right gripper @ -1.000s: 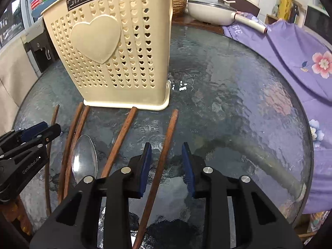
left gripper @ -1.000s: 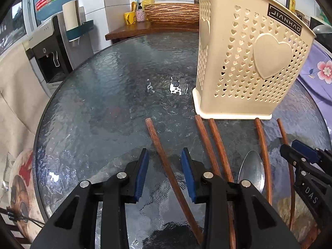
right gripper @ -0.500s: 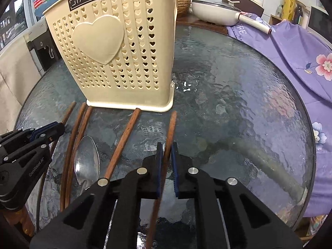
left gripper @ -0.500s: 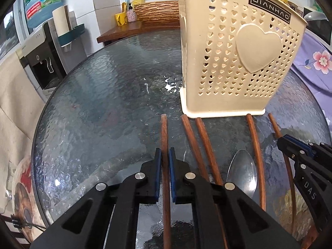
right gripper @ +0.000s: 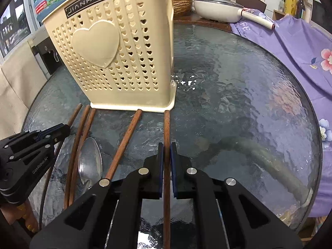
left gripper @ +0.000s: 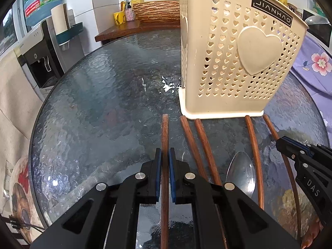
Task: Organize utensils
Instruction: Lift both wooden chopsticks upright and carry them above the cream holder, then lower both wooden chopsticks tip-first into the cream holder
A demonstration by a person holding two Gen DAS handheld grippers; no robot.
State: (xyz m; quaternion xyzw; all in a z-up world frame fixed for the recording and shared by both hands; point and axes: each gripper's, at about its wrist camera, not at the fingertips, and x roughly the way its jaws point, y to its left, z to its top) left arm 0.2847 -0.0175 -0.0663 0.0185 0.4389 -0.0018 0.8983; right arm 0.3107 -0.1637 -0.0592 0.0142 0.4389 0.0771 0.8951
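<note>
Both hand-held grippers are pointed steeply down toward the round glass table (left gripper: 87, 108), side by side in front of the cream utensil basket (left gripper: 238, 66).

The left hand-held gripper (left gripper: 164, 159) is closed on the leftmost chopstick (left gripper: 165, 132), which runs straight between its blue pads, its far tip short of the basket's near left corner. The right hand-held gripper (right gripper: 166, 153) is likewise clamped on the rightmost chopstick (right gripper: 167, 124), whose far tip touches the basket's base at its right corner.

Between the two gripped sticks, three more chopsticks (left gripper: 199, 145) and a metal spoon (left gripper: 240, 172) are seen lying flat on the glass, their far ends close to the basket's front edge.

A second ago both pairs of jaws were standing apart around slanted sticks. They have since been closed, and each gripped stick is now lined up with its gripper's fingers. The basket and the loose utensils are unchanged.
</note>
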